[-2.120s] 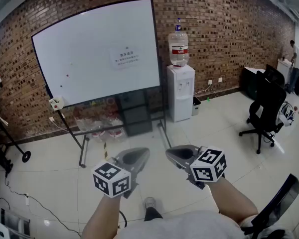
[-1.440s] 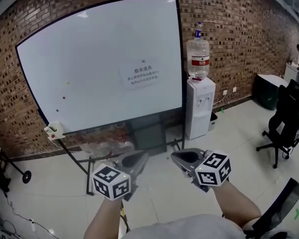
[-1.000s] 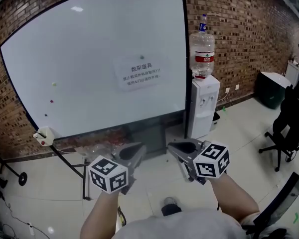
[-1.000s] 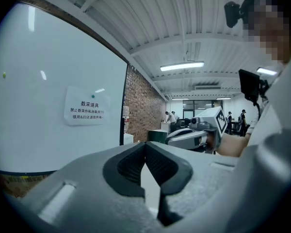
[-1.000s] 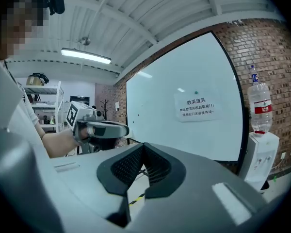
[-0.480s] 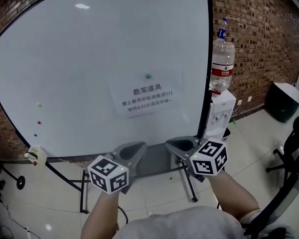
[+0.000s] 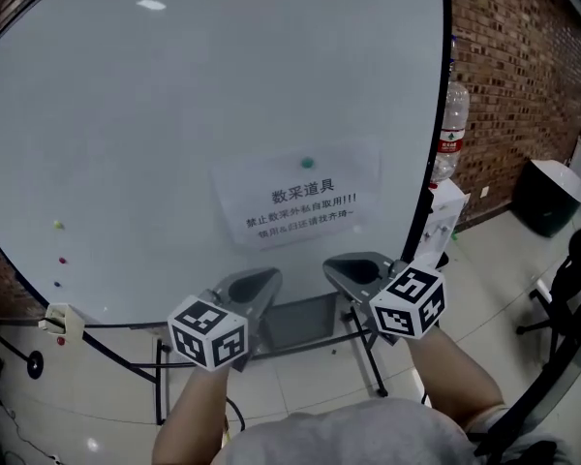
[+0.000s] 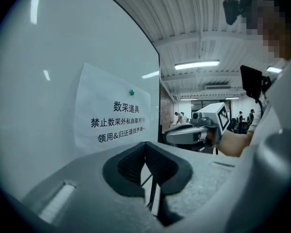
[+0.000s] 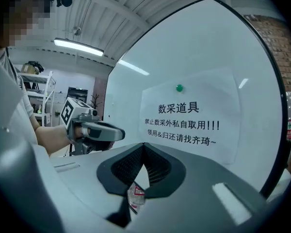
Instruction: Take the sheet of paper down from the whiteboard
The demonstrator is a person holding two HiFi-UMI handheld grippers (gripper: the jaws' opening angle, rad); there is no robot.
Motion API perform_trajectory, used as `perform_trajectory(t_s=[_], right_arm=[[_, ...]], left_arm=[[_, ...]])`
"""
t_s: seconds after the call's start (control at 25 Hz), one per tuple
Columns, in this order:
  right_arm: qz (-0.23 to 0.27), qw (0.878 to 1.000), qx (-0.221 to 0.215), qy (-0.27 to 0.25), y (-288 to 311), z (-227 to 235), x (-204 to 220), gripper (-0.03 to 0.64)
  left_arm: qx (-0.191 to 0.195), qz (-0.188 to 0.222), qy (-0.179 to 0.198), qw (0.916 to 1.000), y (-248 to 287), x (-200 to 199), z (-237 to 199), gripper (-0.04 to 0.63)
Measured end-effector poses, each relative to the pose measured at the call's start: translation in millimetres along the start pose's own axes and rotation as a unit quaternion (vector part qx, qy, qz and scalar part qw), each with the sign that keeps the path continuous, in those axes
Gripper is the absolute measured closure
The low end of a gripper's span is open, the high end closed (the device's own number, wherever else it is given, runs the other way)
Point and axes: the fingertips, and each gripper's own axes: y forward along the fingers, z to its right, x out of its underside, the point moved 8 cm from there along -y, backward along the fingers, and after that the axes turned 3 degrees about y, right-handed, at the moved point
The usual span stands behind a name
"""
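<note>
We have the left claw (image 8: 145,145) fully closed, pads together, nothing between them. The right claw (image 9: 144,148) is the same: closed, empty. In the head view both sit side by side, roughly level, marker cubes toward us, noses toward the whiteboard (image 7: 155,114). Neither touches the board or anything on it.

The sheet of paper (image 7: 300,201) is up on the whiteboard, on its lower right part, just above the two claws in the head view. In the left gripper view it sits above-left of the jaws, in the right gripper view above-right. It is white, lies flat on the board and carries three lines of black print. One green magnet (image 7: 307,163) pins it at top centre.

Further out, at the board's left edge we see a yellow-green dot (image 7: 57,225), a red dot (image 7: 62,258) below it, and a small white box (image 7: 56,323) at the lower corner. Right of the board are a water dispenser (image 7: 443,206) with its bottle (image 7: 453,124), a brick wall (image 7: 523,66), a black bin (image 7: 547,197) and an office chair (image 7: 571,289).
</note>
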Motion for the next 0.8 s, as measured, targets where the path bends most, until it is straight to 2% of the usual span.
perform_trajectory(t_s=[0.2, 0.36, 0.48, 0.56, 0.6, 0.8], right_arm=[[0.027, 0.999, 0.034, -0.025, 15, 17, -36, 0.615], [0.053, 0.992, 0.081, -0.078, 23, 31, -73, 0.616], [0.071, 0.981, 0.132, -0.122, 27, 41, -97, 0.615], [0.074, 0.973, 0.158, -0.15, 32, 44, -107, 0.544], [0.074, 0.97, 0.167, -0.162, 34, 44, -111, 0.534], [0.061, 0.945, 0.216, -0.237, 53, 42, -122, 0.529]], left_arm=[[0.015, 0.003, 0.009, 0.9998, 9, -11, -23, 0.592], [0.028, 0.001, 0.011, 0.9995, 16, -13, -33, 0.592], [0.033, -0.002, 0.012, 0.9994, 21, -14, -39, 0.592], [0.035, -0.004, 0.013, 0.9993, 22, -14, -42, 0.592], [0.035, -0.004, 0.014, 0.9993, 23, -15, -43, 0.592], [0.035, -0.002, 0.017, 0.9992, 22, -18, -49, 0.592]])
